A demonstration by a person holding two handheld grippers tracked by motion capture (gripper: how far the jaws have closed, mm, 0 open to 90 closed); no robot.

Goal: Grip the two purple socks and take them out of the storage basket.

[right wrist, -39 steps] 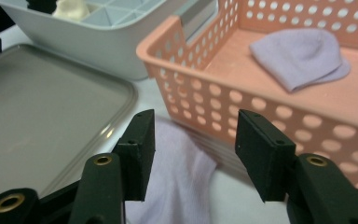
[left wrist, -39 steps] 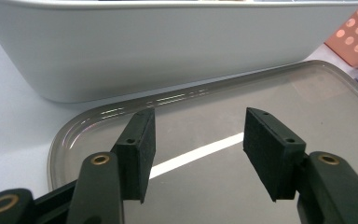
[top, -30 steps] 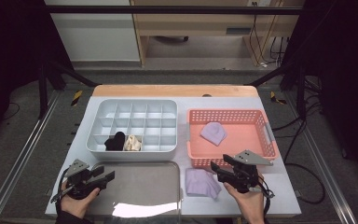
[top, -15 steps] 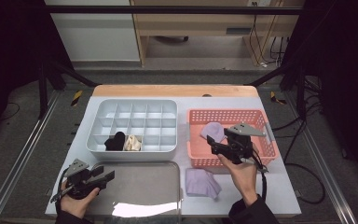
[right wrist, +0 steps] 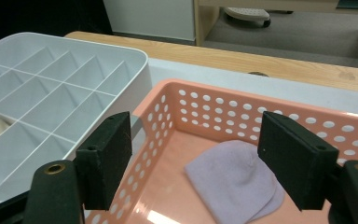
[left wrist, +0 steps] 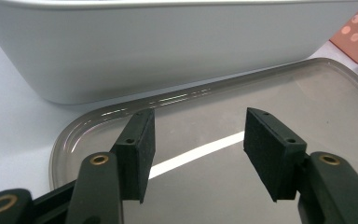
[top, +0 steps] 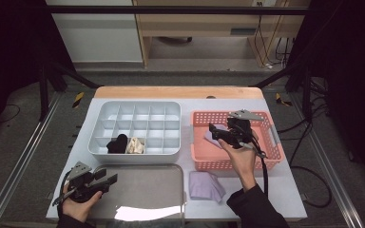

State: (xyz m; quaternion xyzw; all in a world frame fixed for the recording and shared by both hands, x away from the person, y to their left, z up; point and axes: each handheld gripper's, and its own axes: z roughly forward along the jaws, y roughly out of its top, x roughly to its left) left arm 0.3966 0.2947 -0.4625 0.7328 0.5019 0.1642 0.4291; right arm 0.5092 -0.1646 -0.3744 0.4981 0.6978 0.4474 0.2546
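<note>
Two grippers, both empty, jaws apart.
High view: right gripper hangs over pink basket. Left gripper view: left gripper gapes above metal tray. Right gripper view: jaws, just opening, frame lilac cloth lying inside.

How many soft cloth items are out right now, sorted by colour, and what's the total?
Lilac cloths: 2, one in the pink basket at, one on the table at
Black roll: 1
Cream roll: 1
Total: 4
</note>
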